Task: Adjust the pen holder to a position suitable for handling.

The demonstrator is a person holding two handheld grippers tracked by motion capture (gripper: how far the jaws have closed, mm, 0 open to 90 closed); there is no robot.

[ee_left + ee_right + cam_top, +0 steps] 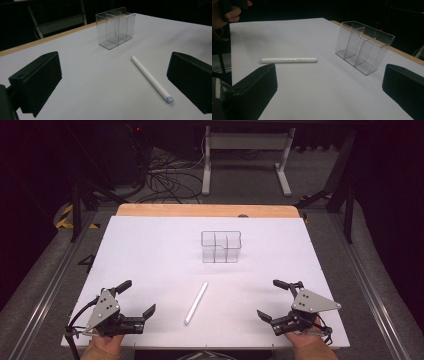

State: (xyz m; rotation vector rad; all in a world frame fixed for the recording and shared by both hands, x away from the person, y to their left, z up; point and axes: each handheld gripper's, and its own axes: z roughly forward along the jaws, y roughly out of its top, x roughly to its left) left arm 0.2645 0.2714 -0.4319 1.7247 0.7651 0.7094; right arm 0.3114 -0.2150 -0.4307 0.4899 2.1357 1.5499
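Note:
A white pen (196,302) lies flat on the white table (150,250), near the front middle, angled toward the back right. Behind it stands a clear plastic holder (221,246) with upright compartments, all of them bare. My left gripper (136,297) rests at the front left, open, with nothing between its jaws. At the front right my right gripper (269,299) is open too and holds nothing. From the left gripper view the pen (151,78) lies just inside the right jaw, with the holder (115,27) beyond. In the right gripper view the pen (288,60) lies ahead on the left, the holder (364,46) on the right.
A wooden strip (207,210) runs along the table's far edge. Beyond it are a white metal stand (245,157) and loose cables (165,177) on the floor. Metal rails flank the table on both sides.

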